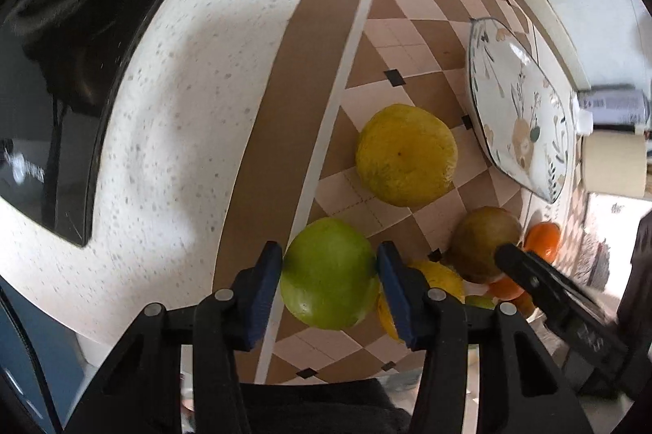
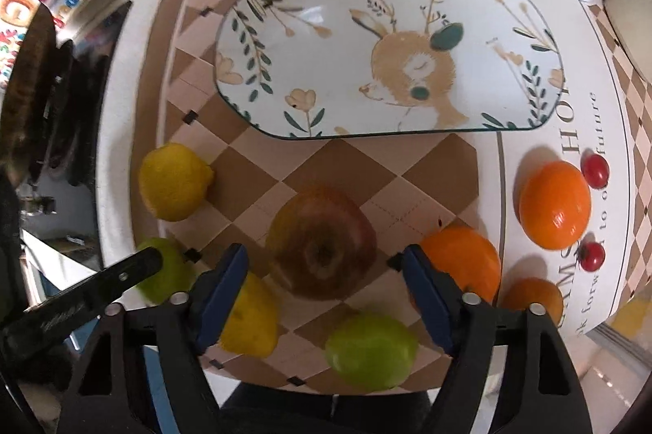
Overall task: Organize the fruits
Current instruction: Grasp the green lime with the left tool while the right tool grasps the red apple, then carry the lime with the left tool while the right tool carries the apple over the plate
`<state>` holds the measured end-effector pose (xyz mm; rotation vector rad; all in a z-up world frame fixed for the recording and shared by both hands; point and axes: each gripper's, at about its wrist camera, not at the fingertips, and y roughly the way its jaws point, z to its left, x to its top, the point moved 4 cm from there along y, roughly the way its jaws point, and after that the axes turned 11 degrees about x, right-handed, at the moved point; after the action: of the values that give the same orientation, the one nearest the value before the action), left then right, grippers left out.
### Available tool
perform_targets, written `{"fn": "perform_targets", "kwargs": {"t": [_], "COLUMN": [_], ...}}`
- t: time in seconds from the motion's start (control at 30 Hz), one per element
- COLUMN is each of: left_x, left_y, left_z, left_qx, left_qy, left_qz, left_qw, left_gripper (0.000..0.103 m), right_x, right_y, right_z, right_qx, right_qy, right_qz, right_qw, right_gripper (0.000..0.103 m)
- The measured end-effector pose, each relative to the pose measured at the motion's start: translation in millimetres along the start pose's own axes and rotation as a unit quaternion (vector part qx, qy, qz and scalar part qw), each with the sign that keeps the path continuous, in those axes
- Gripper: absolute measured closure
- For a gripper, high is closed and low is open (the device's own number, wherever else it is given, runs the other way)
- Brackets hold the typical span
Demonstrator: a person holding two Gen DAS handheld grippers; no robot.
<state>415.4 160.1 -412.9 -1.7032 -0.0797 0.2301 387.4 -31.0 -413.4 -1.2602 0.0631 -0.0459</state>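
My left gripper (image 1: 329,267) is shut on a green lime (image 1: 328,273) over the checkered mat (image 1: 391,38). A yellow lemon (image 1: 405,155) lies ahead of it, a brownish apple (image 1: 483,240) to the right. The deer-print plate (image 1: 517,108) stands empty at the far right. In the right wrist view my right gripper (image 2: 326,267) is open, its jaws either side of the brownish apple (image 2: 322,244). Around it lie two lemons (image 2: 173,181) (image 2: 250,316), a lime (image 2: 371,350), several oranges (image 2: 554,203) (image 2: 462,263) and the empty plate (image 2: 387,47).
Two cherry tomatoes (image 2: 595,169) (image 2: 591,255) lie by the right orange. The left gripper's finger (image 2: 102,287) and its lime (image 2: 169,271) show at the lower left of the right wrist view. A black stovetop (image 1: 53,108) lies to the left, a roll (image 1: 613,165) at the right.
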Motion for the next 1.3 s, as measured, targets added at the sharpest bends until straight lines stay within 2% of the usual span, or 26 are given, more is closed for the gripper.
{"fn": "perform_targets", "kwargs": {"t": [0.07, 0.2, 0.53, 0.7, 0.77, 0.87, 1.1, 1.2, 1.3], "left_x": [1, 3, -4, -7, -7, -8, -4, 0, 5], "left_y": [4, 13, 23, 23, 22, 21, 12, 0, -26], "left_z": [-3, -8, -22, -36, -38, -39, -28, -21, -24], "left_qx": [0.002, -0.010, -0.007, 0.012, 0.020, 0.031, 0.044, 0.035, 0.010], "left_qy": [0.009, 0.012, 0.071, 0.102, 0.112, 0.121, 0.116, 0.103, 0.092], "left_qz": [0.005, 0.025, 0.051, 0.036, 0.028, 0.019, 0.003, -0.005, -0.019], "left_qw": [0.9999, 0.9996, 0.9962, 0.9941, 0.9931, 0.9920, 0.9922, 0.9941, 0.9955], "left_gripper": [0.054, 0.052, 0.050, 0.051, 0.052, 0.052, 0.052, 0.052, 0.052], "right_x": [4, 10, 13, 14, 13, 13, 10, 14, 20], "right_y": [6, 14, 32, 38, 41, 42, 35, 18, -4], "right_z": [0, 0, -2, 2, 4, 12, 21, 22, 24], "right_qx": [-0.004, 0.014, 0.024, 0.019, 0.018, 0.007, 0.019, 0.035, 0.055], "right_qy": [-0.002, 0.004, 0.011, 0.000, -0.005, -0.020, -0.022, -0.021, -0.022], "right_qz": [0.006, 0.017, 0.041, 0.045, 0.047, 0.041, 0.026, 0.010, -0.011], "right_qw": [1.000, 1.000, 0.999, 0.999, 0.999, 0.999, 0.999, 0.999, 0.998], "right_gripper": [0.026, 0.026, 0.026, 0.026, 0.033, 0.034, 0.034, 0.034, 0.034]}}
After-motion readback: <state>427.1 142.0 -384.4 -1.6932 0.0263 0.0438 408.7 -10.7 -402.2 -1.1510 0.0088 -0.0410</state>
